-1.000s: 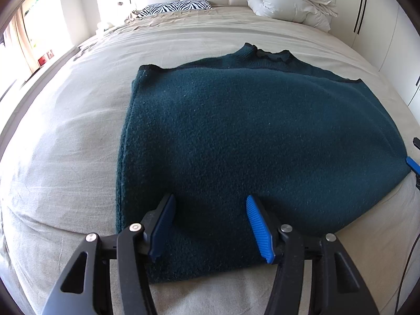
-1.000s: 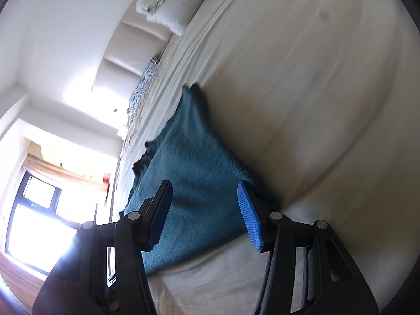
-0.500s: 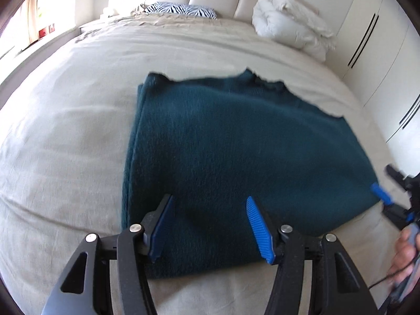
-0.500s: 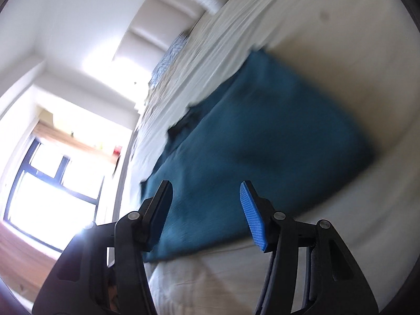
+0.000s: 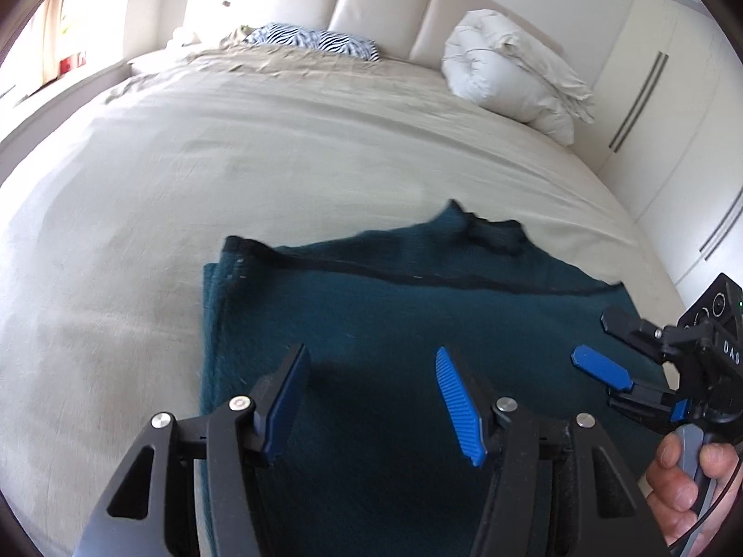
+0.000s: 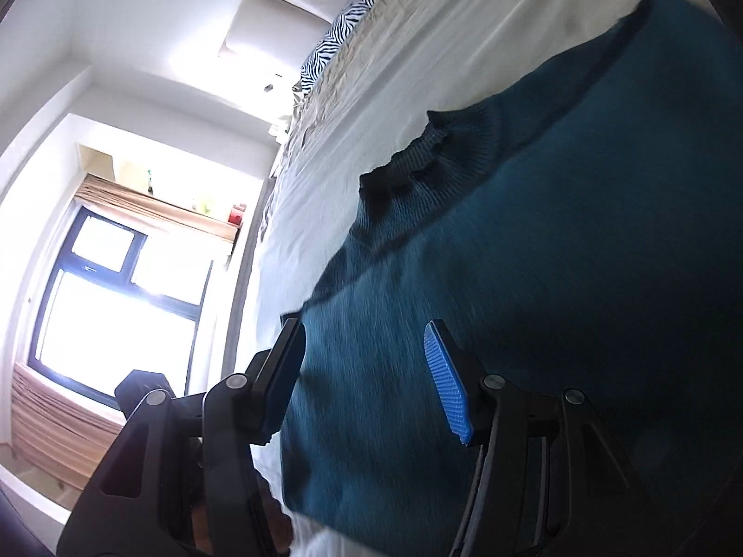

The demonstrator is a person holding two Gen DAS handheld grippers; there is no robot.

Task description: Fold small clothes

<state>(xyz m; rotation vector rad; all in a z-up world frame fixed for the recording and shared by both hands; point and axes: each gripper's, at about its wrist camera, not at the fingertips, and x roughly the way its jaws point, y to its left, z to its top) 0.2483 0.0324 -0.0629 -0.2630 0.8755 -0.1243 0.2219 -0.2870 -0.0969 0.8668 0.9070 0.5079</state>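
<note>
So the dark teal knitted sweater (image 5: pixel 418 325) is lying flat on the beige bed sheet (image 5: pixel 232 162), long axis running left-right; left gripper (image 5: pixel 371 399) and right gripper (image 6: pixel 367 380) are both hovering spread over its near edge, gripping nothing.

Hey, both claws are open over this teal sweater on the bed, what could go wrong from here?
1. The sweater already lies doubled, with layered edges at its left side; a shallow pinch by the left claw may catch only the top layer and undo the fold.
2. The right claw hovers close by, so both closing inward might collide.
3. The bedsheet could get pinched too.
</note>
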